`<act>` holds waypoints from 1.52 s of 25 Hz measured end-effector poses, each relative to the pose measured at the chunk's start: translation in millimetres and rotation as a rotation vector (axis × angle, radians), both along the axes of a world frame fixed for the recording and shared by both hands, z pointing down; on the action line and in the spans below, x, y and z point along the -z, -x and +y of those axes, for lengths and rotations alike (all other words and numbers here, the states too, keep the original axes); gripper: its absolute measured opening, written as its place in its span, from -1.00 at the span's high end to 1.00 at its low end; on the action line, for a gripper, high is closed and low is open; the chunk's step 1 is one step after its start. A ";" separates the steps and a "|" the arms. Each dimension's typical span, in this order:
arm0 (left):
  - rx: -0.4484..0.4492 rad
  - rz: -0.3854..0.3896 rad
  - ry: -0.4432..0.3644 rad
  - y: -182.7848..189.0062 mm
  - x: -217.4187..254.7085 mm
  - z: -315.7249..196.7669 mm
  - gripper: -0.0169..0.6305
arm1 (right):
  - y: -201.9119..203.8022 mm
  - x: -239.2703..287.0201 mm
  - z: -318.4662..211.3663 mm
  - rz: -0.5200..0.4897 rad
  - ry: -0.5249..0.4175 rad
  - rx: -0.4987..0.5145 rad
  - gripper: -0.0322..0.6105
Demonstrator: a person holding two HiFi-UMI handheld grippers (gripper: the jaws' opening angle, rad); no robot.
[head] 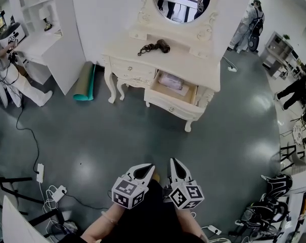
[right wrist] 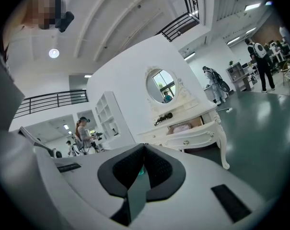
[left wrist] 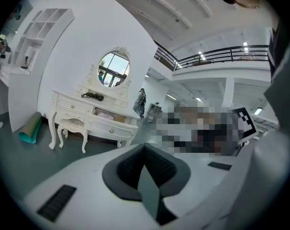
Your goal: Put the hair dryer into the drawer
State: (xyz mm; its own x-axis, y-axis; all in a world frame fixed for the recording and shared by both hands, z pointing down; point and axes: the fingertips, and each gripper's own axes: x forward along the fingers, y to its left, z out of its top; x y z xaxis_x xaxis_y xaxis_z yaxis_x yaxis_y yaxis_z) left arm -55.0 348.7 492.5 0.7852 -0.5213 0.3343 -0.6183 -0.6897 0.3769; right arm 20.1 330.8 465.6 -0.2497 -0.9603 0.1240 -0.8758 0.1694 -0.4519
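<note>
A dark hair dryer (head: pixel 156 47) with its coiled cord lies on top of the white dressing table (head: pixel 193 70). It shows small on the tabletop as the hair dryer (left wrist: pixel 93 96) in the left gripper view and the hair dryer (right wrist: pixel 164 117) in the right gripper view. The table's right drawer (head: pixel 174 91) stands pulled out with a pale bundle inside. My left gripper (head: pixel 148 167) and right gripper (head: pixel 173 162) are side by side over the floor, well short of the table. Both are shut with nothing between the jaws.
A rolled teal mat (head: pixel 85 82) leans by the table's left legs. A white shelf unit (head: pixel 44 29) stands at the left, with a person (head: pixel 6 75) beside it. Cables and a power strip (head: pixel 40 173) lie on the grey floor. Other people stand at the far right.
</note>
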 end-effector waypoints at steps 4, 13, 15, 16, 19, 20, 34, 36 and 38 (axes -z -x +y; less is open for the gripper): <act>0.001 -0.009 -0.019 -12.1 1.7 -37.4 0.95 | -15.8 0.4 -40.6 0.012 0.010 -0.005 0.82; 0.022 -0.012 -0.024 -35.9 -0.3 -104.9 0.95 | -36.8 -1.1 -111.0 -0.010 0.019 0.032 0.82; 0.029 -0.018 -0.022 -40.2 -2.7 -115.0 0.95 | -39.1 -2.7 -122.2 -0.003 0.021 0.047 0.82; 0.031 -0.021 -0.021 -42.6 -3.9 -118.9 0.95 | -39.9 -3.9 -126.5 0.003 0.022 0.056 0.82; 0.034 -0.020 -0.014 -49.3 -7.6 -126.8 0.95 | -43.2 -6.0 -136.4 0.008 0.019 0.077 0.82; 0.036 -0.021 -0.012 -51.6 -8.9 -129.9 0.95 | -44.9 -5.4 -140.1 0.010 0.014 0.083 0.82; 0.071 -0.037 -0.026 -78.6 -15.0 -150.0 0.95 | -66.3 -11.9 -159.0 0.029 0.010 0.136 0.82; 0.074 -0.033 -0.020 -80.3 -14.9 -148.8 0.95 | -66.8 -13.2 -157.6 0.031 0.014 0.141 0.82; 0.083 -0.033 -0.019 -81.2 -13.8 -148.3 0.95 | -67.8 -13.6 -156.2 0.025 0.017 0.143 0.82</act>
State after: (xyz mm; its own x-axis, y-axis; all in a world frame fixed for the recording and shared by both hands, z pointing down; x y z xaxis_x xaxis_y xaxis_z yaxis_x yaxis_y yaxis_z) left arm 26.3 200.4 506.3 0.7275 -0.5909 0.3487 -0.6858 -0.6422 0.3425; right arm 87.8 174.6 479.2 -0.3807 -0.9127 0.1483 -0.8544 0.2859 -0.4338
